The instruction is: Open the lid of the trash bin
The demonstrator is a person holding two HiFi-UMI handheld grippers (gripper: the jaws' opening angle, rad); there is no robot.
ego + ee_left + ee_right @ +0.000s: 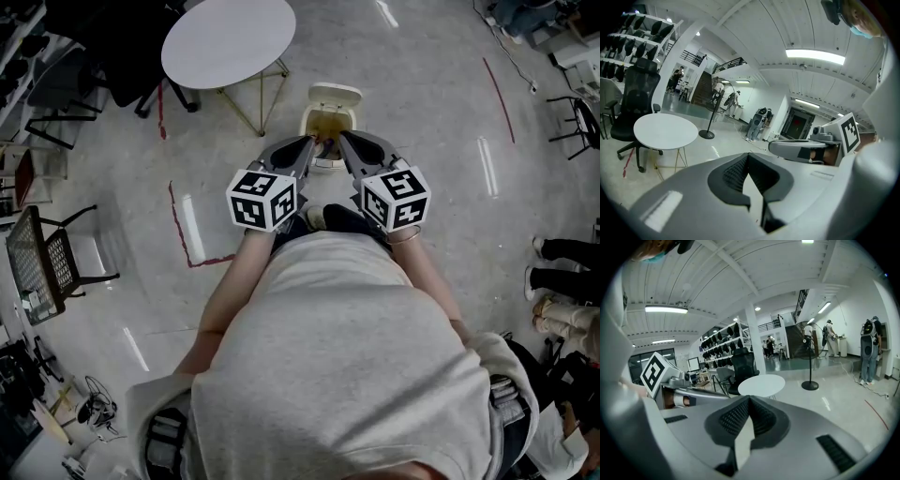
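A small white trash bin (310,120) stands on the floor just ahead of my feet. Its lid (335,94) is tipped up at the far side, and a tan liner (328,125) shows inside. My left gripper (316,143) and right gripper (340,140) hang side by side above the bin's near edge, tips close together. The left gripper (747,157) is shut with nothing between its jaws, and so is the right gripper (749,400). Both gripper views look level across the room, so the bin is out of their sight.
A round white table (228,39) stands just left of the bin, also in the left gripper view (665,131) and right gripper view (761,384). Black office chair (640,93) beside it. A wire chair (42,262) at left. People's feet (562,272) at right.
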